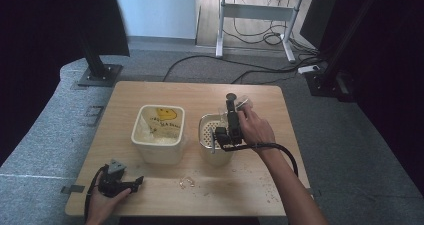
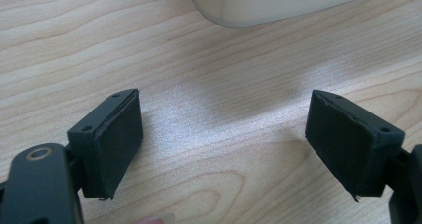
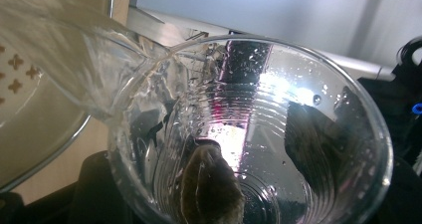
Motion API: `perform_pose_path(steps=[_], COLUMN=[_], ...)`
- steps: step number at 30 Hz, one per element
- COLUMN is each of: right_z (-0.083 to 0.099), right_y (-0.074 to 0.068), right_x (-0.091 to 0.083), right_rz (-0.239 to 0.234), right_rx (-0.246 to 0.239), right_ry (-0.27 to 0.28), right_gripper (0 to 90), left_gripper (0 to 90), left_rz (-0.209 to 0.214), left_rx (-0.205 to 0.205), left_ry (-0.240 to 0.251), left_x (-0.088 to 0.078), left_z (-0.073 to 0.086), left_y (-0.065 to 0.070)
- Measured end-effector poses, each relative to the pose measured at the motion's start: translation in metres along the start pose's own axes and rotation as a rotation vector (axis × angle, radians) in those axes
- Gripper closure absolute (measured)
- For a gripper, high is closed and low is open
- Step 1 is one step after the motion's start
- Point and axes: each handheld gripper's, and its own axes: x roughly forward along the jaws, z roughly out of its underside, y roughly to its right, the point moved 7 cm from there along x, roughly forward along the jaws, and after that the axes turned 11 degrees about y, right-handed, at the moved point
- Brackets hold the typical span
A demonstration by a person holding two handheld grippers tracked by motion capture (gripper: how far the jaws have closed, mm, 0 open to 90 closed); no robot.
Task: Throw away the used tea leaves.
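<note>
Tabletop: a light wooden tabletop (image 1: 150, 90) with small crumbs scattered near its front edge
Left claw: the left claw (image 1: 131, 183) lies low at the front left corner in the person's left hand (image 1: 102, 205), jaws spread wide apart with nothing between them; in the left gripper view the black pads (image 2: 117, 139) frame bare wood grain
Tub: a cream square plastic tub (image 1: 158, 133) with a yellow smiley face printed inside sits left of centre, and its rounded bottom edge peeks in at the top of the left gripper view
Strainer: a pale round perforated strainer basket (image 1: 207, 130) sits just right of the tub, beneath the right hand (image 1: 256, 127)
Right claw: the right claw (image 1: 235, 105) is up over the strainer's far side and it's clamped on a clear ribbed plastic cup (image 3: 259, 134), tipped over, dark jaw shapes visible through the walls
Cup: wet inside, droplets on the walls, and water (image 3: 74, 64) streams off its rim toward the strainer's cross-shaped holes (image 3: 17, 64)
Loose bit: a small clear curled scrap (image 1: 187, 181) on the wood in front of the tub
</note>
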Motion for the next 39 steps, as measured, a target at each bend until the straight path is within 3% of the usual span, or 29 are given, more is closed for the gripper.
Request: perform_pose_path(steps=[6,13,17,21,23,24,29,34,36,37,39], right_z=[-0.007,-0.011,-0.012,-0.016,-0.017,-0.017,-0.013,-0.002,0.003,0.006,0.011], right_y=[-0.005,-0.002,0.007,0.01,0.009,0.009,0.013,0.011,0.01,0.009,0.008], right_x=[0.006,0.012,0.013,0.011,0.01,0.009,0.003,-0.002,-0.003,-0.003,-0.004], right_rz=[-0.01,-0.002,0.009,-0.009,-0.042,-0.064,-0.13,-0.185,-0.208,-0.212,-0.225], right_rx=[-0.249,-0.46,-0.48,-0.389,-0.271,-0.178,0.357,0.928,1.094,1.2,1.337], right_ry=[-0.028,-0.047,-0.065,-0.048,-0.035,-0.025,0.039,0.116,0.145,0.168,0.193], right_gripper=[36.0,36.5,36.9,36.6,36.3,36.3,36.0,35.6,35.5,35.5,35.5], left_gripper=[15.5,15.5,15.5,15.5,15.5,15.5,15.5,15.5,15.4,15.5,15.5], left_rz=[-0.001,0.0,0.002,0.003,0.003,0.002,0.003,0.001,0.001,0.002,0.002], left_rx=[-0.001,-0.005,-0.004,-0.003,-0.003,-0.002,-0.004,0.001,0.002,0.001,0.0], left_ry=[-0.001,-0.002,-0.003,-0.003,-0.003,-0.002,-0.005,-0.005,-0.006,-0.006,-0.006], left_x=[0.0,-0.001,-0.001,-0.001,-0.001,-0.002,-0.001,0.0,0.0,0.0,0.0], left_z=[0.0,0.0,0.0,-0.001,0.0,0.0,0.0,0.0,0.0,0.0,0.0], left_y=[0.0,-0.002,-0.001,-0.001,-0.001,-0.001,-0.001,0.0,0.0,0.0,0.0])
